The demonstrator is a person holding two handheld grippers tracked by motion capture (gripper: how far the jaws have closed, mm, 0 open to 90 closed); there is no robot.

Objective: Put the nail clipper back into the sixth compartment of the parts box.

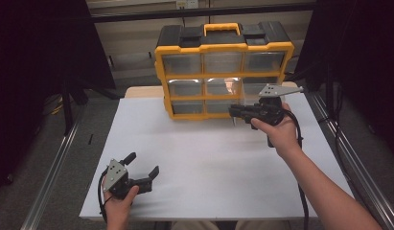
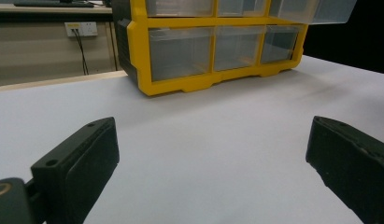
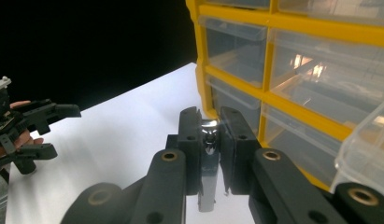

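Right tool (image 3: 211,133): matte black plastic jaws with round brass-coloured rivets, clenched on a small shiny metal piece (image 3: 208,182), flat and strip-like, silver with a bright glint at its top; exact kind of part not discernible. Held above the desk's far right area, just in front of the organiser's lower right drawers; seen from above at (image 1: 234,112), with a grey three-cornered plate on top and a black cable trailing along the forearm.

Organiser (image 1: 223,72): boxy yellow plastic frame, black top with yellow carry handle, nine clear glossy plastic drawers in three rows, standing at the far edge of the desk. One clear drawer (image 3: 367,154) drawn out at the right side, next to the right tool.

Left tool (image 1: 143,165): same black blocky jaws, released and spread wide, nothing between them, resting near the desk's near left corner.

Desk (image 1: 209,158): smooth, matte white rectangular sheet.

No legible writing or brand marks.
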